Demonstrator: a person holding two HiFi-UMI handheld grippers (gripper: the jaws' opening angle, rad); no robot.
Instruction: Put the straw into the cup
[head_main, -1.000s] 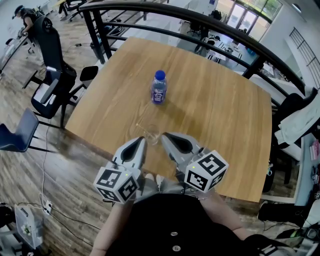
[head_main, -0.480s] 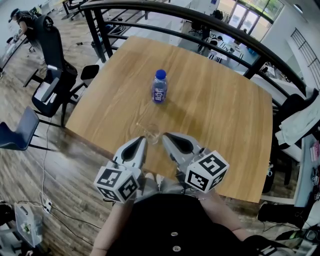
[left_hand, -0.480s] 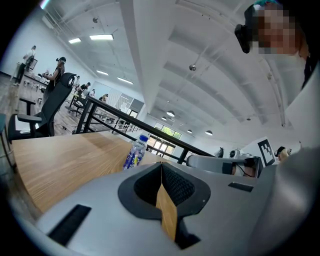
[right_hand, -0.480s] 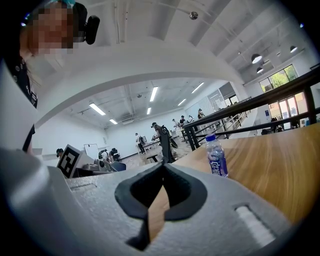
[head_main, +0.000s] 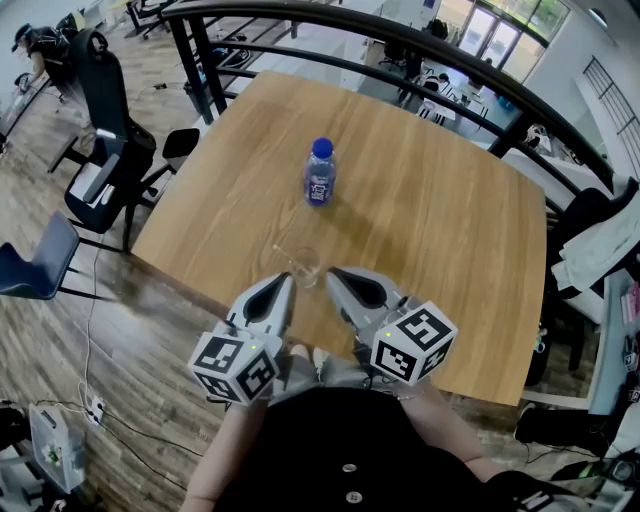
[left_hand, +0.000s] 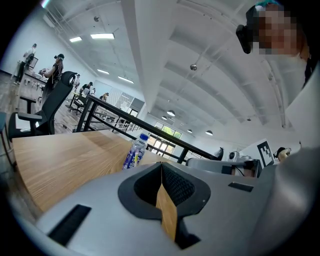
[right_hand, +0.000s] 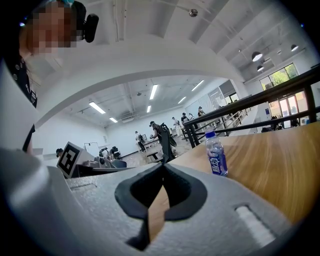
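Across the middle of the frame spreads the wooden surface (head_main: 430, 200). At its lower edge the left tongs (head_main: 285, 282) and right tongs (head_main: 332, 275) are both pressed together, empty (tips flanking the cup). A blue-capped bottle (head_main: 318, 175) stands upright at centre. Below it is the clear cup (head_main: 305, 266), with a thin straw (head_main: 281, 253) lying at its left.

The surface (head_main: 430, 210) is matt, grained wood; the cup (head_main: 305, 266) is clear and glossy; the bottle (head_main: 318, 180) is shiny plastic.

Distant person (head_main: 28, 42) at upper left, shifted toward the view's edge (only slightly)
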